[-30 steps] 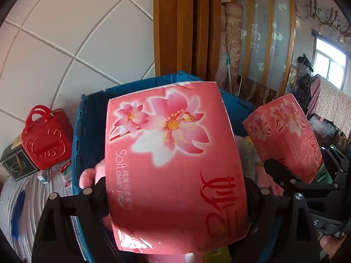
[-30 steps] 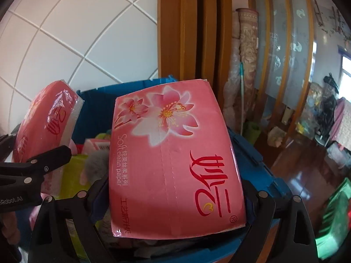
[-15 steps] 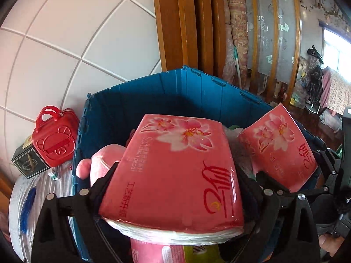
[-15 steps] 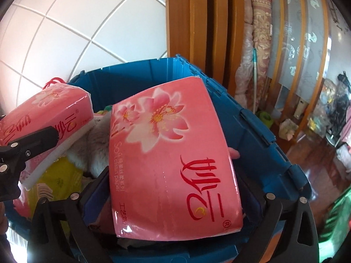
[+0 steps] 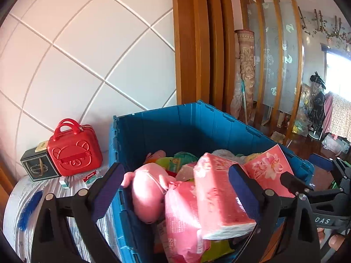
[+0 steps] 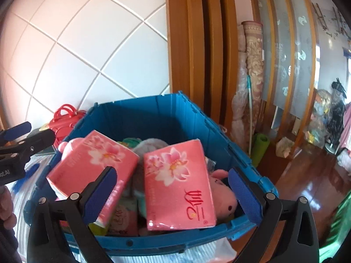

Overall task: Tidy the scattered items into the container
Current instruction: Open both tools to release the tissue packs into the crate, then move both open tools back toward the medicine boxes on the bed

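Each gripper was a black frame with silver screws and two blue, textured pads. The left gripper [image 5: 175, 179] showed in its own view, the right gripper [image 6: 172, 182] likewise. White lettering marked the right gripper's side. A dark sleeve [image 6: 6, 247] covered the left forearm.

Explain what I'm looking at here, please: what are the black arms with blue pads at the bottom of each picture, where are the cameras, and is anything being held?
No robot: a person holds a two-finger gripper in each hand, with a fisheye camera on each looking along its fingers. One picture is from the left gripper, the other from the right gripper. Both stand open and hold nothing; the left gripper's jaws are opening. Two pink tissue packs, the left pack and the right pack, lie in the blue crate on top of plush toys and other packets. Outside the crate, on the striped cloth, remain a red bear case, a dark box and some small packets.
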